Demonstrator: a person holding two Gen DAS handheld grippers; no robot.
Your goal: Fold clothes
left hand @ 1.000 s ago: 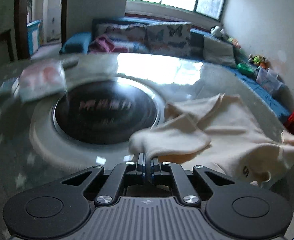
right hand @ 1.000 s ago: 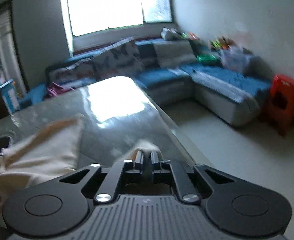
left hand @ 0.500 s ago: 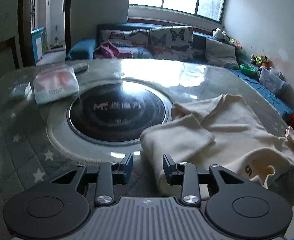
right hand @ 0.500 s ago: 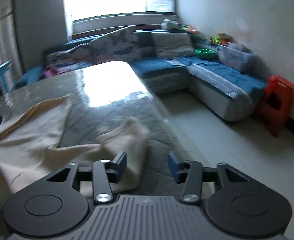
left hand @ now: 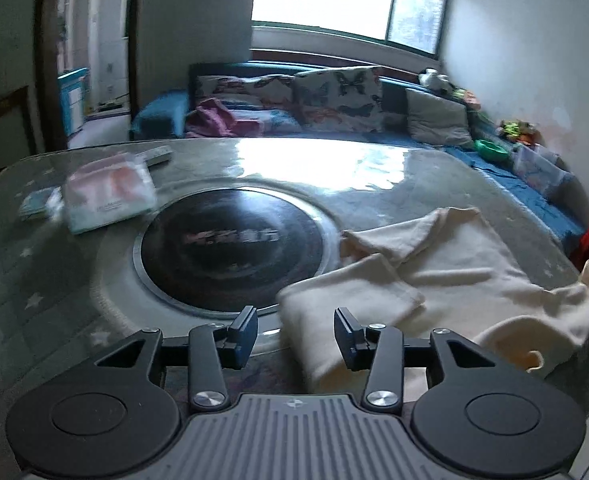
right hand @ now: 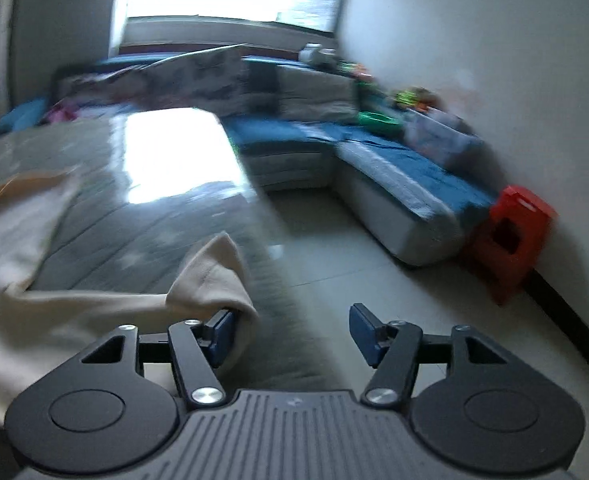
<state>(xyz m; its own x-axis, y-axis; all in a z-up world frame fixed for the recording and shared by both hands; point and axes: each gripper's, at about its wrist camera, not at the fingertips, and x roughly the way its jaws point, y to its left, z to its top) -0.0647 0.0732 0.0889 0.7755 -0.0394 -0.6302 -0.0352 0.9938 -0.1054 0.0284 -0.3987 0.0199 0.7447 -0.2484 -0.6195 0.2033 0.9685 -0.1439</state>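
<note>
A cream garment (left hand: pixel 446 276) lies crumpled on the right half of the glass-topped table (left hand: pixel 46 280). My left gripper (left hand: pixel 296 334) hangs over the garment's near folded edge; its jaws are opening, with cloth lying below the gap and neither pad pressing on it. In the right wrist view the same garment (right hand: pixel 10 240) spreads to the left, and one corner of it (right hand: pixel 214 276) rests against the left pad of my right gripper (right hand: pixel 292 334). That gripper's jaws are opening too, nothing pinched between them, out at the table's right edge above the floor.
A black round hotplate (left hand: pixel 234 248) is set in the table's middle. A plastic packet (left hand: pixel 108 196), a small box (left hand: pixel 40 204) and a remote (left hand: pixel 158 156) lie at the far left. Beyond stands a blue corner sofa (right hand: pixel 394 176); a red stool (right hand: pixel 510 236) sits on the floor.
Both grippers were shut on folds of the garment a second ago; both have let go and opened wider. The cloth has dropped flat on the table. The right gripper has swung rightward.
</note>
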